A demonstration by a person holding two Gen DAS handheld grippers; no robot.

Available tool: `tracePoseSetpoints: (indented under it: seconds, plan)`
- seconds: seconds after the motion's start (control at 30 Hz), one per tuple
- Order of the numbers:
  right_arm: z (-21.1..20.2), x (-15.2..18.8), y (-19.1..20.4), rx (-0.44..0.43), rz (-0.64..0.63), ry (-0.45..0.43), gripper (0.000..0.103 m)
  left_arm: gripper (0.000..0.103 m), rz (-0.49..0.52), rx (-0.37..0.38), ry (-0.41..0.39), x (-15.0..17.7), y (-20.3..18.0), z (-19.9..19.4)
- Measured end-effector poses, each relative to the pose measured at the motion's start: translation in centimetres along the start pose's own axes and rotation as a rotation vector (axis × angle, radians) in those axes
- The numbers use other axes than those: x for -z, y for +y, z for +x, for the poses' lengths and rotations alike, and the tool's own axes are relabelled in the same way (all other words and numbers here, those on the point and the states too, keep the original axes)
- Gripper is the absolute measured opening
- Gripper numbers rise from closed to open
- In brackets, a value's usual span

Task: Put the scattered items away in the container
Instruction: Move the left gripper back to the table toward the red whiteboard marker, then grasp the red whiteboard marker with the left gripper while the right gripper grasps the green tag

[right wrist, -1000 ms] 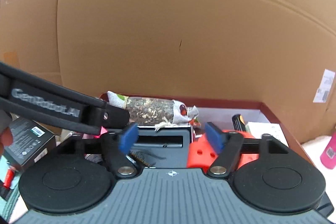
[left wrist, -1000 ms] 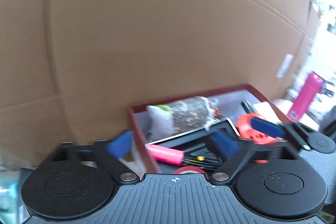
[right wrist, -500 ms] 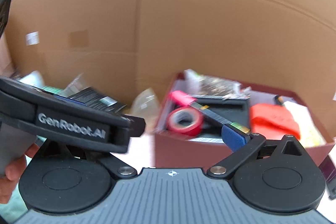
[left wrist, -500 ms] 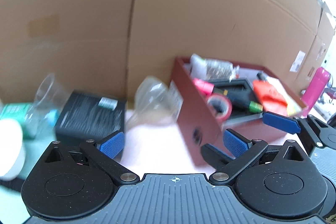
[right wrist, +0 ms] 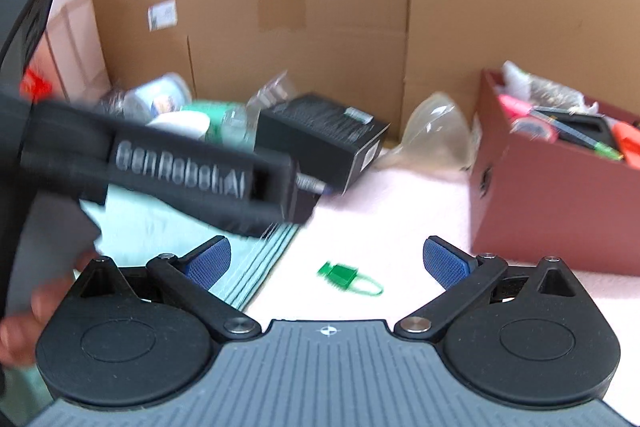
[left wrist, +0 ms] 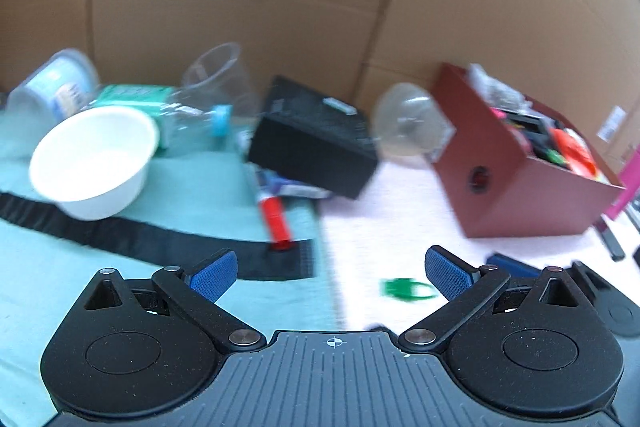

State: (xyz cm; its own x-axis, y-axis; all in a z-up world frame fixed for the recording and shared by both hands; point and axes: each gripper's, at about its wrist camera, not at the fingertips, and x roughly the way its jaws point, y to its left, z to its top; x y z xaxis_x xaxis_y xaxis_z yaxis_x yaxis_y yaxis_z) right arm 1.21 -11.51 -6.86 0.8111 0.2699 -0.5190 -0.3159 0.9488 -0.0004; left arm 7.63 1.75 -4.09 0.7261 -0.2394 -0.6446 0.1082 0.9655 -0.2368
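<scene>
The dark red container [left wrist: 516,183] stands at the right, also in the right wrist view [right wrist: 556,203], holding a pink marker, red tape, a black tray and an orange item. A small green tag [left wrist: 406,289] lies on the pink cloth, seen too in the right wrist view [right wrist: 346,277]. A red-handled tool [left wrist: 274,217] lies by a black box [left wrist: 316,141]. My left gripper [left wrist: 330,271] is open and empty, back from the items. My right gripper [right wrist: 326,261] is open and empty just before the green tag.
A white bowl [left wrist: 94,161], a plastic bottle [left wrist: 176,117], a clear cup [left wrist: 218,73] and a tub [left wrist: 52,87] sit on the teal cloth at left. A black strap [left wrist: 152,241] crosses it. A clear dome [left wrist: 410,127] leans beside the container. Cardboard walls stand behind.
Both grippers have pulled back from over the container and swung left. The scattered items and the green tag have come into view. Both stay open and empty.
</scene>
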Motion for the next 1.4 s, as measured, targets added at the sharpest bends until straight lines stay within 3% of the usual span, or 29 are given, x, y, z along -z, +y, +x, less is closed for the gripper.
tracePoseSetpoints:
  seconds: [0.17, 0.37, 0.6, 0.63, 0.67, 0.7, 0.73, 0.77, 0.83, 1.1, 1.3, 1.33, 1.37, 1.4]
  plan:
    - [1.7, 0.2, 0.0, -0.009, 0.009, 0.044, 0.096, 0.087, -0.001, -0.023, 0.066, -0.7, 1.7, 2.8]
    - [3.0, -0.1, -0.9, 0.006, 0.016, 0.082, 0.079, 0.069, 0.009, -0.017, 0.085, -2.1, 1.8, 5.2]
    - [4.1, 0.0, -1.1, -0.014, -0.052, 0.108, 0.064, 0.068, 0.023, -0.044, 0.088, -2.7, 1.7, 7.0]
    - [4.3, 0.0, -1.2, -0.017, -0.051, 0.112, 0.063, 0.063, 0.03, -0.054, 0.087, -2.8, 1.6, 7.1]
    - [4.4, -0.1, -1.2, -0.02, -0.052, 0.111, 0.062, 0.043, 0.042, -0.068, 0.085, -2.8, 1.5, 7.2]
    - [4.4, -0.1, -1.3, -0.022, -0.055, 0.109, 0.056, 0.036, 0.054, -0.082, 0.084, -2.9, 1.5, 7.3]
    - [4.4, -0.2, -1.3, -0.027, -0.06, 0.11, 0.05, 0.02, 0.063, -0.096, 0.085, -2.9, 1.5, 7.4]
    - [4.3, -0.2, -1.2, -0.035, -0.062, 0.112, 0.046, 0.017, 0.067, -0.103, 0.087, -2.9, 1.6, 7.3]
    - [4.0, -0.3, -0.9, -0.038, -0.071, 0.117, 0.032, 0.016, 0.061, -0.096, 0.09, -2.7, 1.9, 7.0]
    - [2.2, 0.0, 0.8, -0.038, -0.076, 0.174, 0.031, 0.011, 0.079, -0.048, 0.142, -1.3, 3.0, 4.3]
    - [0.2, 0.7, 1.3, -0.098, -0.092, 0.219, 0.032, 0.012, 0.143, -0.023, 0.195, 0.1, 2.8, 1.7]
    - [-0.1, 0.9, 1.3, -0.11, -0.099, 0.218, 0.035, 0.018, 0.143, -0.021, 0.188, 0.2, 2.8, 1.4]
    - [-0.3, 1.0, 1.3, -0.122, -0.108, 0.215, 0.037, 0.037, 0.144, -0.021, 0.178, 0.2, 2.7, 1.2]
    - [-0.4, 1.1, 1.3, -0.13, -0.119, 0.213, 0.04, 0.04, 0.145, -0.027, 0.164, 0.2, 2.5, 1.1]
